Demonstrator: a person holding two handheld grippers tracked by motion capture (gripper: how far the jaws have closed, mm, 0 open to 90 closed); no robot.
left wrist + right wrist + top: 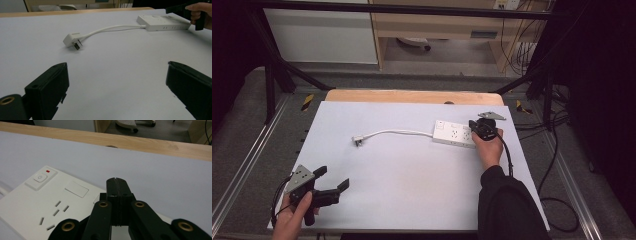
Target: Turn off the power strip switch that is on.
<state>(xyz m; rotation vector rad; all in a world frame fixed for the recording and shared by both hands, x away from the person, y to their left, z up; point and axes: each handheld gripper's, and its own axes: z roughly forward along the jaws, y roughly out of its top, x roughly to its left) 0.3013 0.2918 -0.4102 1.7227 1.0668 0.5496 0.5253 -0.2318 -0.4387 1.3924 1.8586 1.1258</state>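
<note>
A white power strip [453, 133] lies at the table's right, and its white cable [397, 132] curves left to a white plug [358, 141] lying on its side. My right gripper [479, 127] is shut with nothing between its jaws, its tips over the strip's right end. In the right gripper view the closed jaws [117, 181] sit just above the strip [45, 205], right of its switch [40, 178] with a red light. My left gripper [333, 177] is held open at the front left, well short of the plug [72, 41]; its jaws [117, 72] stand wide apart.
A white sheet [412, 190] covers the table, with a wooden edge [412, 96] along the far side. Black frame bars [272, 75] stand at both back corners. Cables [557, 150] trail on the floor at the right. A wooden desk [437, 25] stands beyond.
</note>
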